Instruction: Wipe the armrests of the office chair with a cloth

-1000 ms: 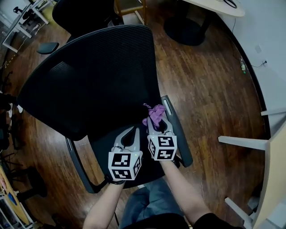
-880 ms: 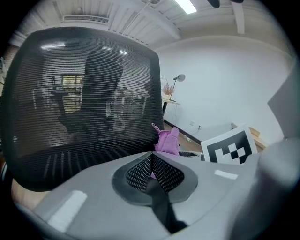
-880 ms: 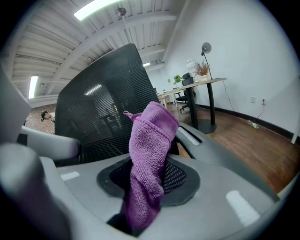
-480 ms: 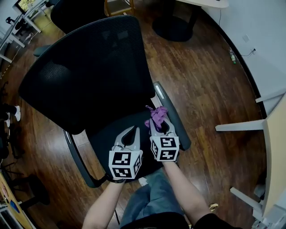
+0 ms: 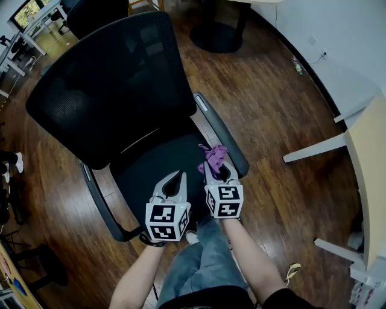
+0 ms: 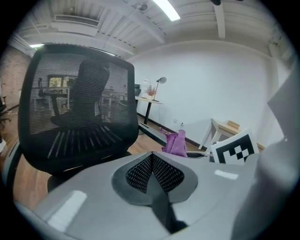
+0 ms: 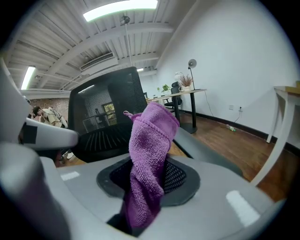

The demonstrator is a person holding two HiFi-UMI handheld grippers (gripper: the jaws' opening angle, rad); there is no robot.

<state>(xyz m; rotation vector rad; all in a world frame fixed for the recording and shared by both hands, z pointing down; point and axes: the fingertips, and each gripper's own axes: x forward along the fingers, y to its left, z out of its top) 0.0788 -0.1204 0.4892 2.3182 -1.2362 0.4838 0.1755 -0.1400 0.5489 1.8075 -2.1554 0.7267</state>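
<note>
The cloth [image 5: 214, 158] is over the chair seat [image 5: 154, 166], beside the right-hand armrest [image 5: 221, 134].

Dark wooden floor [image 5: 283, 121] fills the room, running up to a white wall [image 5: 344, 30] at the right. A small bottle [image 5: 297, 66] lies on the floor at the foot of that wall, near a wall socket [image 5: 326, 54] with a cable plugged in. A round black pedestal base [image 5: 218, 37] stands at the top. A light-wood bench [image 5: 371, 175] on white legs [image 5: 313, 148] enters from the right. Farther off, a long bench [image 7: 185, 93] carries a lamp [image 7: 191, 63] and a plant [image 7: 180, 80]. A strip light [image 7: 121, 9] glows on the ribbed ceiling.
</note>
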